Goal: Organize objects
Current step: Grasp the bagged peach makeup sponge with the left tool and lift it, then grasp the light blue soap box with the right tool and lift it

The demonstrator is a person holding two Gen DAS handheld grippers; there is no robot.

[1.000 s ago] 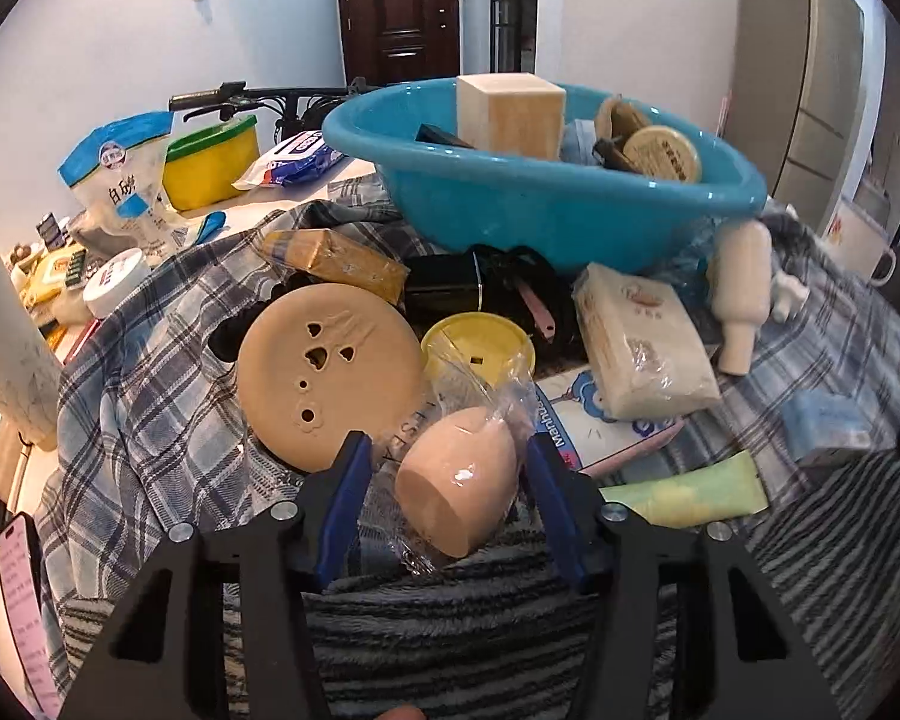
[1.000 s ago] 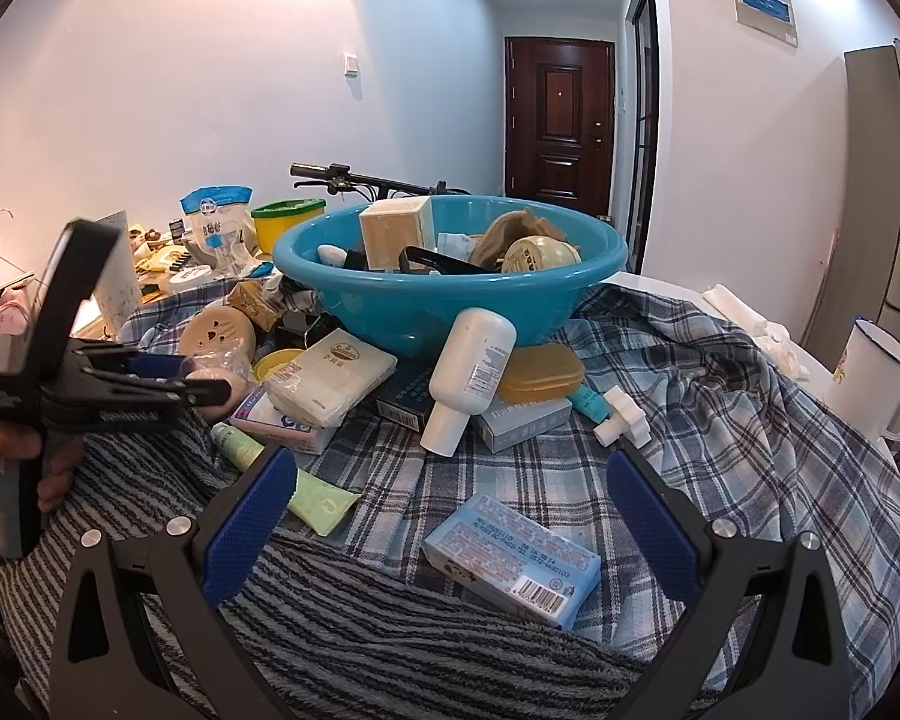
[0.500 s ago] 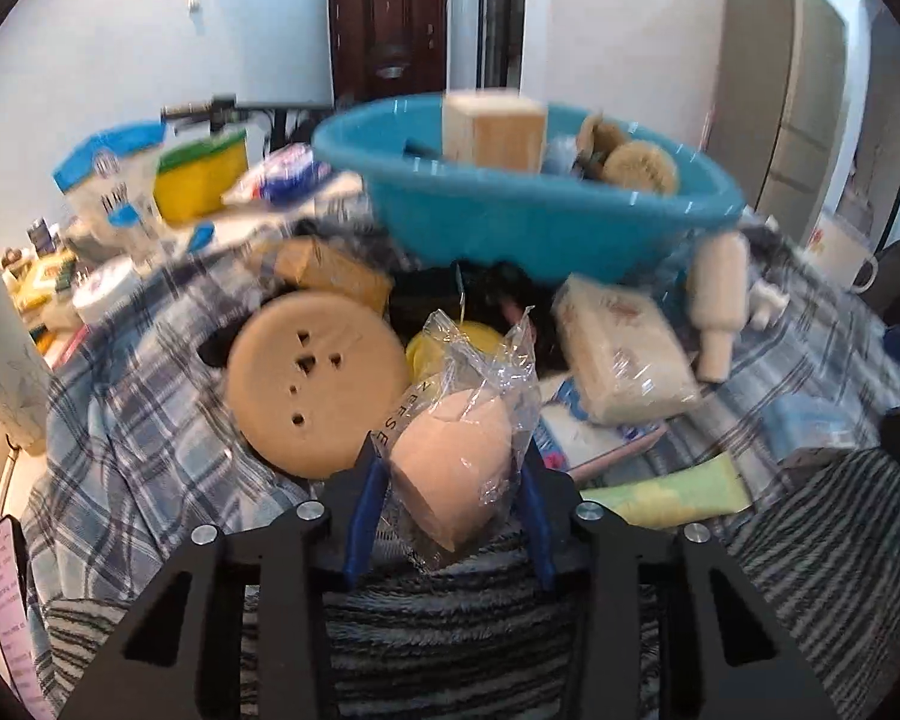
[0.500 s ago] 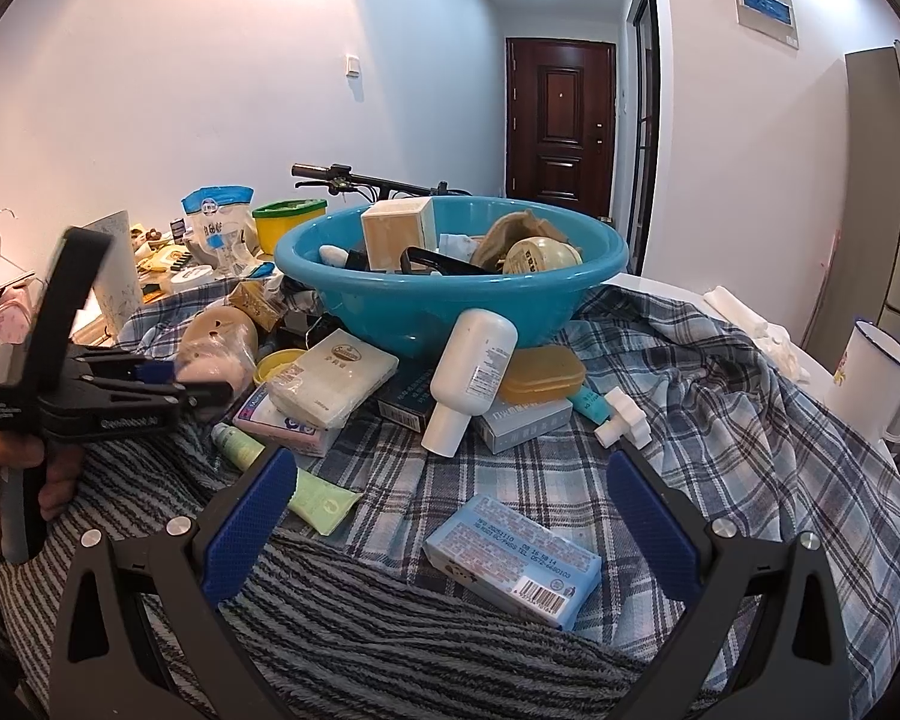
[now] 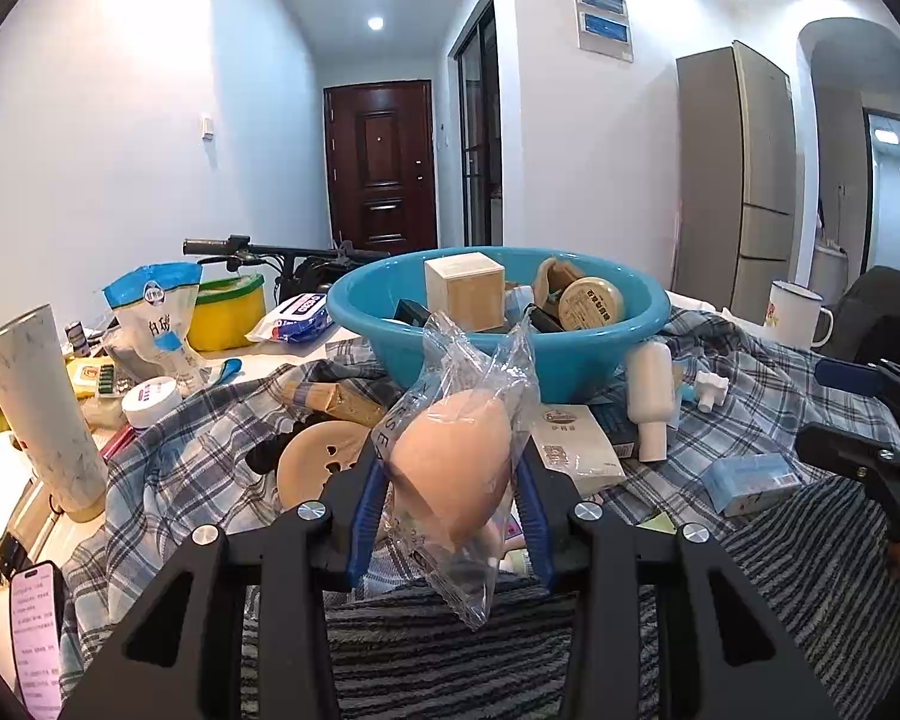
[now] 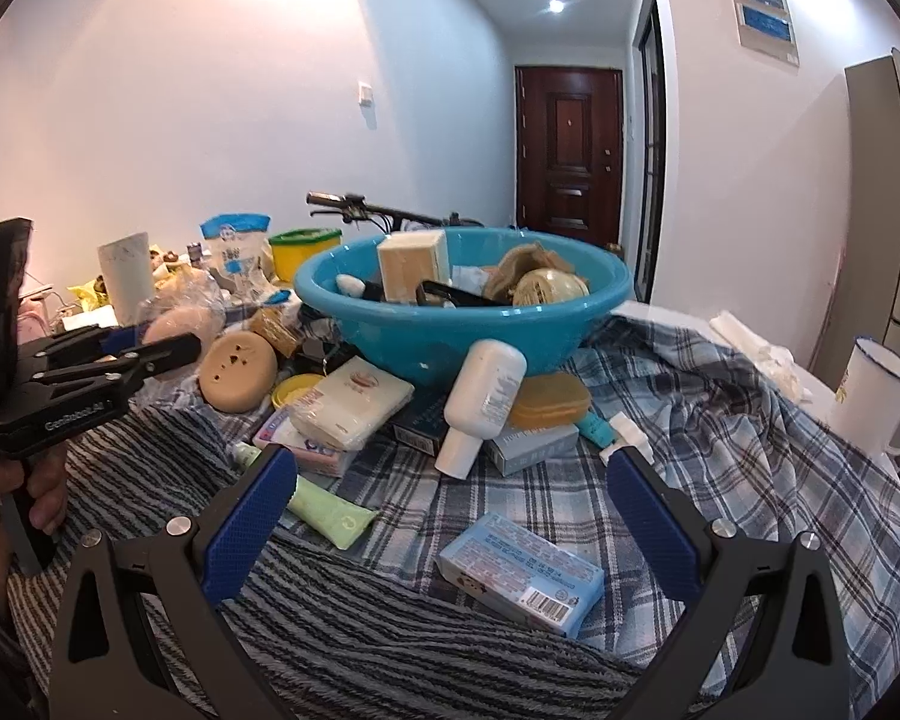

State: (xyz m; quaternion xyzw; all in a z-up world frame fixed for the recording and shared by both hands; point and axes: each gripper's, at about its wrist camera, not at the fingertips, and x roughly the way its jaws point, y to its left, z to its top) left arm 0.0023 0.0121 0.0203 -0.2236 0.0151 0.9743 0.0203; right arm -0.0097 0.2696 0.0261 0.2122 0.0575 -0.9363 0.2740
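My left gripper [image 5: 450, 474] is shut on a peach egg-shaped sponge in a clear plastic bag [image 5: 453, 468] and holds it lifted above the cloth, in front of the blue basin [image 5: 498, 354]. The sponge also shows in the right wrist view [image 6: 177, 324], at the left gripper's tips. The basin [image 6: 462, 336] holds a wooden box, a round tin and other items. My right gripper [image 6: 453, 510] is open and empty, low over the cloth, with a light blue soap box [image 6: 519, 570] between its fingers.
On the plaid cloth lie a white bottle [image 6: 480, 405], a wrapped cream pack [image 6: 351, 402], a tan round disc [image 6: 237, 366], a green tube [image 6: 330, 513] and an orange case [image 6: 546, 399]. A white mug [image 6: 876, 396] stands right; a tumbler [image 5: 42, 408] stands left.
My left gripper closed on the bagged sponge and lifted it off the cloth, tilting up toward the basin. The right gripper stayed still.
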